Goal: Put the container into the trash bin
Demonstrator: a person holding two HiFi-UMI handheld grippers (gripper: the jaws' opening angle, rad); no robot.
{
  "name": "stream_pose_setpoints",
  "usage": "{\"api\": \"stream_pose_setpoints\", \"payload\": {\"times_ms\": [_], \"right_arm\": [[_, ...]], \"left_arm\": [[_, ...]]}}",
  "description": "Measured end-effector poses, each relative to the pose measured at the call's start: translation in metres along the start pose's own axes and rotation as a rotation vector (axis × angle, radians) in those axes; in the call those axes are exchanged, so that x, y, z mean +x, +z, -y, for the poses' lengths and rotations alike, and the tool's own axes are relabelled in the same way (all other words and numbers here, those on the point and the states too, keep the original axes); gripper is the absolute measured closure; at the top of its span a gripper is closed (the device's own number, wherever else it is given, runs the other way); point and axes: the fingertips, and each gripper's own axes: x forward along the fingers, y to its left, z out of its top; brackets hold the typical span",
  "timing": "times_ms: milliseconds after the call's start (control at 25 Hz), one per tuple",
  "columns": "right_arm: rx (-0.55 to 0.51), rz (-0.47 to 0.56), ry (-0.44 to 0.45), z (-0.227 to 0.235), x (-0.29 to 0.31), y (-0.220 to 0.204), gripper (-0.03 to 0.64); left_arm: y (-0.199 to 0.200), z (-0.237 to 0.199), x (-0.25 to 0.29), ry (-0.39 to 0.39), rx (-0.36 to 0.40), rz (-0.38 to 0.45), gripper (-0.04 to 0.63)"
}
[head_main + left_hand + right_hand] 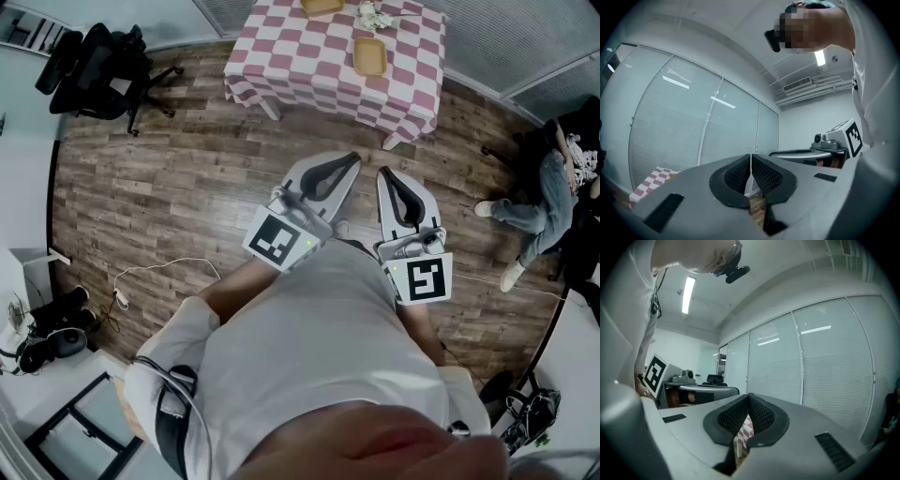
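Observation:
A tan shallow container (369,54) lies on the table with the red-and-white checked cloth (281,56) at the far side of the room; a second one (322,6) sits at its back edge. I see no trash bin in any view. My left gripper (352,158) and right gripper (383,173) are held level in front of the person's torso, side by side, pointing toward the table and well short of it. Both are shut with nothing between the pads, as the left gripper view (751,156) and the right gripper view (748,396) show.
Wood floor lies between me and the table. A black office chair (98,61) stands at the far left. A person (551,183) sits at the right. A white cable (159,270) runs on the floor at the left. Glass walls with blinds (684,131) close off the room.

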Motion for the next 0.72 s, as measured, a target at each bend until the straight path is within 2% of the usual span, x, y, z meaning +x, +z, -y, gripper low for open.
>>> {"api": "stream_pose_setpoints", "payload": {"times_ms": [720], "right_arm": [[0.023,0.025,0.011,0.036,-0.026,-0.002,0.586]], "left_arm": [[-0.018,0.021,0.028,0.025,0.021,-0.043,0.558]]}}
